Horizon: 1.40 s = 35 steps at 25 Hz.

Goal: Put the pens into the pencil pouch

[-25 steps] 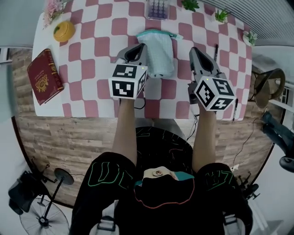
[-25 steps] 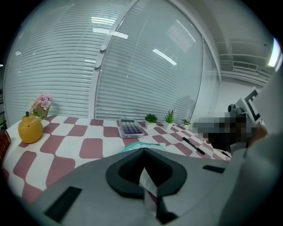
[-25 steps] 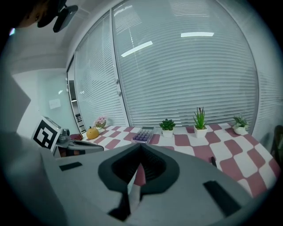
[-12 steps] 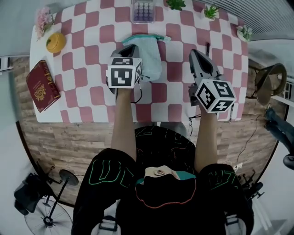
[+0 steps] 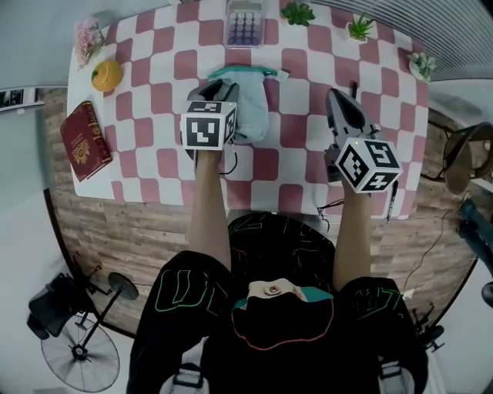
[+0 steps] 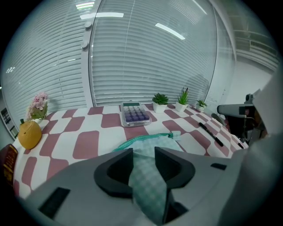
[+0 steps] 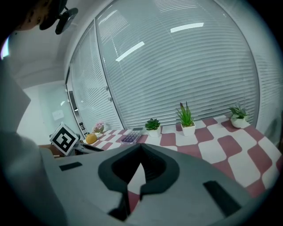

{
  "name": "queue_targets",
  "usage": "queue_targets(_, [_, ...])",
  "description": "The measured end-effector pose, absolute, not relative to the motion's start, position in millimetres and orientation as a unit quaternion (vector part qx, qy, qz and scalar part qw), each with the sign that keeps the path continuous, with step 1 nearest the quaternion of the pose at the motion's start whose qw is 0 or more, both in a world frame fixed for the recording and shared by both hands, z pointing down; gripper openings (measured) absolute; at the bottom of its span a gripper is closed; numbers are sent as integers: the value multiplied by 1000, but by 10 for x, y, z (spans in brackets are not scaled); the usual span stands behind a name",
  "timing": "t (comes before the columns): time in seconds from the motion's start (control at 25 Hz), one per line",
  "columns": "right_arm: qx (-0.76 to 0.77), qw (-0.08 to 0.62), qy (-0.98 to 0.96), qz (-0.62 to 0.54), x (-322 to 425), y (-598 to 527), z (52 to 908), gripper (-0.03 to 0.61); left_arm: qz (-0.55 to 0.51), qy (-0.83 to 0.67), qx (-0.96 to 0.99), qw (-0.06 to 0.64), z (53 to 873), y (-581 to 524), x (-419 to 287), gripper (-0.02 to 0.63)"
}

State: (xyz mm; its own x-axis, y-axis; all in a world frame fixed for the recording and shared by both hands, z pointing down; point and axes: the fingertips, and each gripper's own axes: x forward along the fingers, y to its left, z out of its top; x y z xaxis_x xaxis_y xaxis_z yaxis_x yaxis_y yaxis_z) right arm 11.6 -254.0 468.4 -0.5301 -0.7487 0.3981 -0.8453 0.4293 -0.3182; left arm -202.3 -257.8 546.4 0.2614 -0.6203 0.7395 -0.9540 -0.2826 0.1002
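Note:
A teal checked pencil pouch (image 5: pixel 254 108) lies on the pink-and-white chequered table (image 5: pixel 154 100), its zip edge on the far side. My left gripper (image 5: pixel 226 92) sits low over the pouch's near left part. Its jaws have just been opening, and in the left gripper view the pouch (image 6: pixel 152 140) fabric lies in the gap of the left gripper (image 6: pixel 142 154). My right gripper (image 5: pixel 337 97) hovers to the right, shut and empty; the right gripper (image 7: pixel 140 148) shows its jaws meeting. One black pen (image 5: pixel 355 90) lies beyond the right gripper, and another pen (image 5: pixel 393 202) lies at the table's right front corner.
A calculator (image 5: pixel 244 15) stands behind the pouch, with small potted plants (image 5: pixel 297 12) along the far right. An orange fruit-shaped thing (image 5: pixel 106 75), pink flowers (image 5: pixel 87 35) and a red book (image 5: pixel 85 140) are on the left. The table's front edge runs just under my forearms.
My left gripper sank towards the pouch and its jaws came apart over the fabric. The right gripper drifted a little to the side and stayed shut.

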Motion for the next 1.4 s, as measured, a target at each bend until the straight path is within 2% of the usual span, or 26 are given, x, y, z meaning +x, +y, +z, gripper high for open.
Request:
queue_targets(0.16, [475,92,-838,252,226,-2560,4701,-2,293,-521,742,304,5512,-2595,-1914,300])
queue_targets(0.28, [475,89,-838,255,294,-2563,4711,-2,310,-525,733,303,5579,-2652,-1892,340])
queue_targets(0.52, [480,87,-834,258,446,-2559,4729,-2,333,-554,706,291,5681,-2815,-1950,343])
queue_targets(0.8, [486,87,-828,264,564,-2533,4770,-2,339,-565,687,308,5814,-2863,-1977,291])
queue_targets(0.84, [487,87,-828,265,567,-2528,4774,-2,337,-564,689,306,5807,-2874,-1977,271])
queue_targets(0.96, [487,88,-828,266,554,-2497,4784,-2,336,-560,695,301,5789,-2898,-1969,142])
queue_targets(1.16, [489,88,-827,264,497,-2452,4762,-2,332,-549,709,294,5784,-2921,-1956,39])
queue_targets(1.4, [499,85,-821,264,422,-2371,4751,-2,283,-524,762,255,5620,-2880,-1869,18])
